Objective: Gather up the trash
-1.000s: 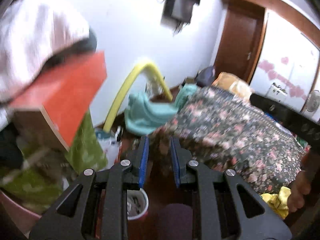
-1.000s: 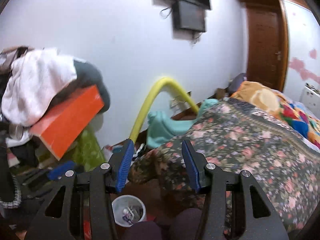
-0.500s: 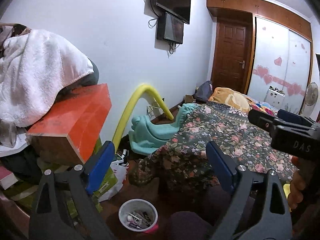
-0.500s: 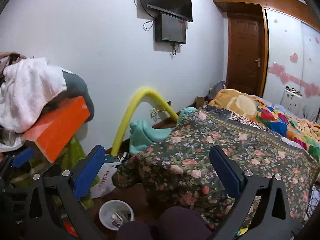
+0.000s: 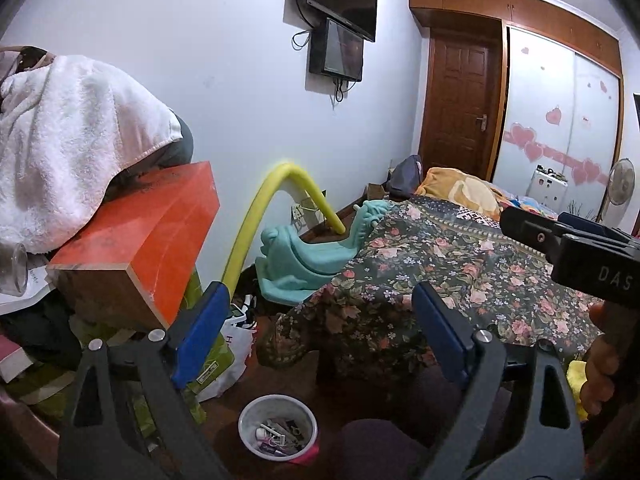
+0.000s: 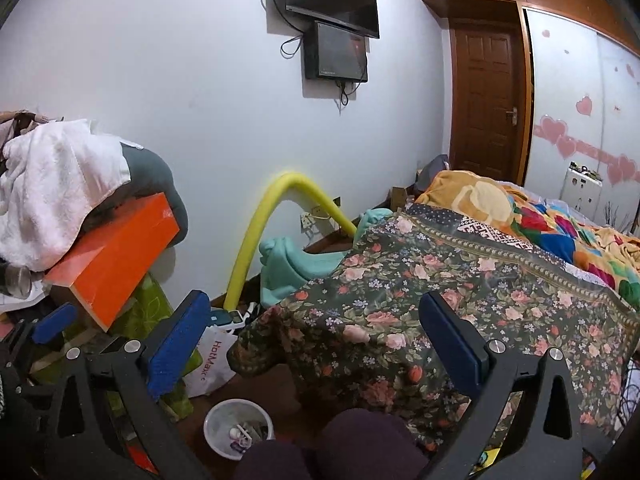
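Note:
A small white bin (image 5: 278, 426) with several bits of trash in it stands on the dark floor, low in both wrist views (image 6: 239, 428). My left gripper (image 5: 320, 304) hangs above and behind it, open wide, with nothing between its blue pads. Beside it my right gripper (image 6: 314, 304) is also open wide and empty, aimed at the corner of the floral bedspread (image 6: 400, 320). The right gripper's black frame (image 5: 592, 264) and the hand (image 5: 600, 364) holding it show at the right edge of the left wrist view.
A bed under the floral bedspread (image 5: 440, 272) fills the right. On the left an orange box (image 5: 152, 232) and a white towel (image 5: 60, 152) top a pile. A yellow foam tube (image 5: 256, 232), a white plastic bag (image 6: 216, 356) and a knee (image 6: 352, 440) crowd the bin.
Both grippers went from nearly shut to wide open in the first half second. The views drew back a little from the bed and the blur cleared. Since then nothing has moved.

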Action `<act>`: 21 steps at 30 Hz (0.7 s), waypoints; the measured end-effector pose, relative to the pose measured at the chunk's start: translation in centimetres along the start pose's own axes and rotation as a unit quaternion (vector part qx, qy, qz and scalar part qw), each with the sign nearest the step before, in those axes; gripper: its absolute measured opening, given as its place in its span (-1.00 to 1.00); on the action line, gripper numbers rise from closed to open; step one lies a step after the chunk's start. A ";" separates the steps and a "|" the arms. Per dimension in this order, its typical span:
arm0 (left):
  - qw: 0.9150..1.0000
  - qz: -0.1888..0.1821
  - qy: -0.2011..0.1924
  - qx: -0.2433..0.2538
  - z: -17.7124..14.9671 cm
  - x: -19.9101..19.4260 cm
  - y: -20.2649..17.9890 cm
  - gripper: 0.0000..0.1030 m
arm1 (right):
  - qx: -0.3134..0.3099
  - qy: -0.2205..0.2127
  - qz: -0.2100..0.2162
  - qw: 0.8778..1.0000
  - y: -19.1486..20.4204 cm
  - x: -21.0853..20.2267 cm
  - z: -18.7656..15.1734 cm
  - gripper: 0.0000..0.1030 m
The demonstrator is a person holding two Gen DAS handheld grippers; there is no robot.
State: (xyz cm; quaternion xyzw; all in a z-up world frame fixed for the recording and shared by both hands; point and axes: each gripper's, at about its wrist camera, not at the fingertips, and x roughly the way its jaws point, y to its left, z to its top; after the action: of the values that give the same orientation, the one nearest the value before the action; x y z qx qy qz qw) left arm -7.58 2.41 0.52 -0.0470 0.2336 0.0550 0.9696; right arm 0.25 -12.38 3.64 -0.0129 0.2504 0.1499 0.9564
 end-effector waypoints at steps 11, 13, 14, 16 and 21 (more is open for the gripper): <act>1.000 -0.004 0.008 -0.003 -0.2 0.7 0.4 0.80 | 0.000 0.002 -0.001 1.000 0.3 0.2 0.1 1.00; 1.000 -0.005 0.009 -0.002 -0.3 0.7 0.4 0.80 | 0.001 0.003 -0.002 1.000 0.3 0.2 0.2 1.00; 1.000 -0.005 0.010 -0.001 -0.3 0.7 0.4 0.80 | 0.002 0.004 -0.001 1.000 0.3 0.3 0.2 1.00; 1.000 -0.005 0.011 0.000 -0.3 0.7 0.5 0.80 | 0.003 0.005 -0.001 1.000 0.2 0.3 0.2 1.00; 1.000 -0.005 0.012 0.001 -0.4 0.8 0.5 0.80 | 0.007 0.006 0.000 1.000 0.0 0.3 0.1 1.00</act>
State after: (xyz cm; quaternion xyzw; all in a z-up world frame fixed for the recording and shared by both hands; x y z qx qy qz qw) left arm -7.11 2.88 -0.19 -0.0477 0.2452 0.0495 0.9670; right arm 0.51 -12.27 3.59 -0.0070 0.2570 0.1483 0.9549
